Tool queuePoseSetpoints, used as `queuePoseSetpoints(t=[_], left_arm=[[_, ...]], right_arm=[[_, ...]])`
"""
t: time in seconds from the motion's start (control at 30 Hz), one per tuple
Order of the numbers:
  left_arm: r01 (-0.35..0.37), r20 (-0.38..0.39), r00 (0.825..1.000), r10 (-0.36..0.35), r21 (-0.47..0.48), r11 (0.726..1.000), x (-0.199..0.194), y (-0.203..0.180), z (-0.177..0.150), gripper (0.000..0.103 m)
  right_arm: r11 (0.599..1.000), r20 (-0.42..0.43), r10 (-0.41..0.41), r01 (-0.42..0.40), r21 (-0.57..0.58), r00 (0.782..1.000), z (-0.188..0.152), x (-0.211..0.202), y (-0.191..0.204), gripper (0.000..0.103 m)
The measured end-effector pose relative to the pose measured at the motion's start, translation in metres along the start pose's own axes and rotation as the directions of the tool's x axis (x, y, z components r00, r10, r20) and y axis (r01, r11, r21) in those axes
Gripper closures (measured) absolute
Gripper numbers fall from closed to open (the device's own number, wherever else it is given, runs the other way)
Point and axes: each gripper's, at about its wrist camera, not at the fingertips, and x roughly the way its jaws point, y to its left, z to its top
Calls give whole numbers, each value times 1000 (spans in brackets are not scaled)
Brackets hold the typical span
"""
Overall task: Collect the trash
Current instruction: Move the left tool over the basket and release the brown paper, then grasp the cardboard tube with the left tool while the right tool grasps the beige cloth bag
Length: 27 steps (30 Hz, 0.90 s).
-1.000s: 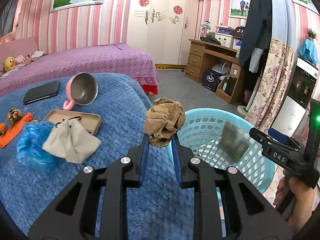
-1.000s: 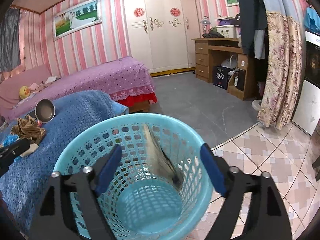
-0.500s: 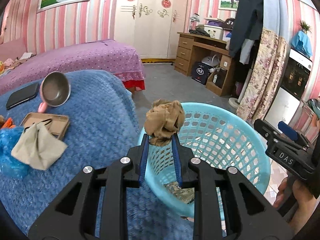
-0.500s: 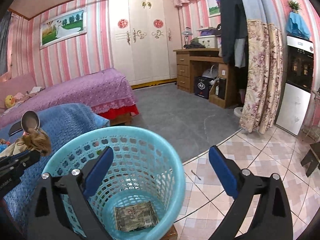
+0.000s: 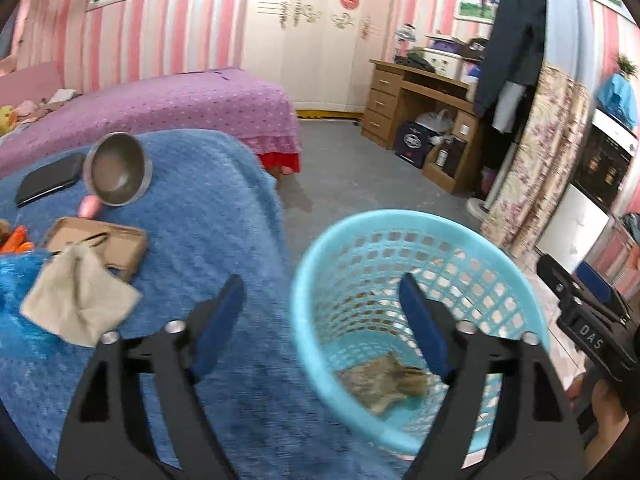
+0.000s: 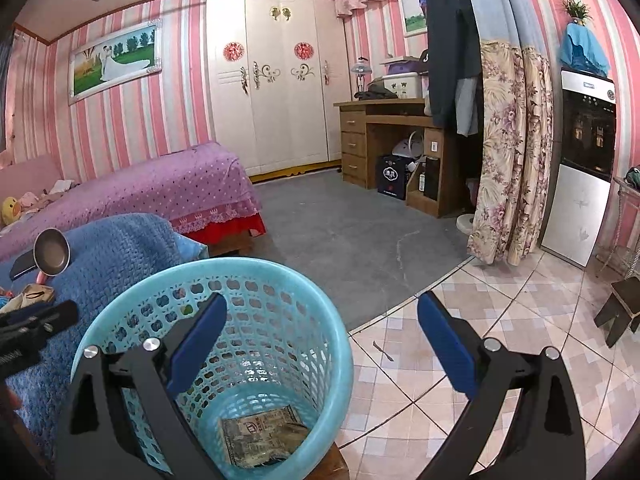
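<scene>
A light blue plastic basket (image 5: 516, 280) stands beside the blue-blanketed surface (image 5: 208, 216); it also shows in the right wrist view (image 6: 320, 292). Brown crumpled paper (image 5: 384, 380) lies at its bottom, with a flat printed wrapper (image 6: 260, 432). My left gripper (image 5: 320, 320) is open and empty above the basket's near rim. My right gripper (image 6: 320, 340) is open and empty above the basket's right side. On the blanket lie a beige cloth pouch (image 5: 80, 300) and a blue plastic bag (image 5: 16, 292).
On the blanket are a metal cup with a pink handle (image 5: 118, 174), a black phone (image 5: 46, 184), a brown flat case (image 5: 116, 240) and orange items (image 5: 16, 238). A purple bed (image 5: 160, 100), a wooden desk (image 6: 384, 140) and a curtain (image 6: 508, 160) stand beyond.
My left gripper has opened and dropped the crumpled brown paper into the basket. The right gripper stays open and has drawn slightly back from the basket.
</scene>
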Motion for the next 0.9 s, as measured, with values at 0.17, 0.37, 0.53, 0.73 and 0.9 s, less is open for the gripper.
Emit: queuePoseSetpoints(t=[0.17,0.37,0.53,0.73,0.9], left_arm=[[-49,23,999,49,-35,998,-18,26,3,12],[-101,56,993,105,-63,993,-49,58,5,8],[-175,81,980,182,-91,980,-83,98,3,6],[-276,88,954,287,-122,954,-119,154,-1,6],[-371,90,918,386,-147,917,-141,200,-12,6]], right_arm=[[1000,-3,-1,1,-4,1000,1,-2,8,4],[1000,4,15,-15,-21,1000,1,-9,31,4],[998,6,49,-49,-44,999,1,-18,61,4],[990,3,110,-110,-92,994,0,-27,110,4],[979,-5,156,-156,-133,988,-6,-36,149,4]])
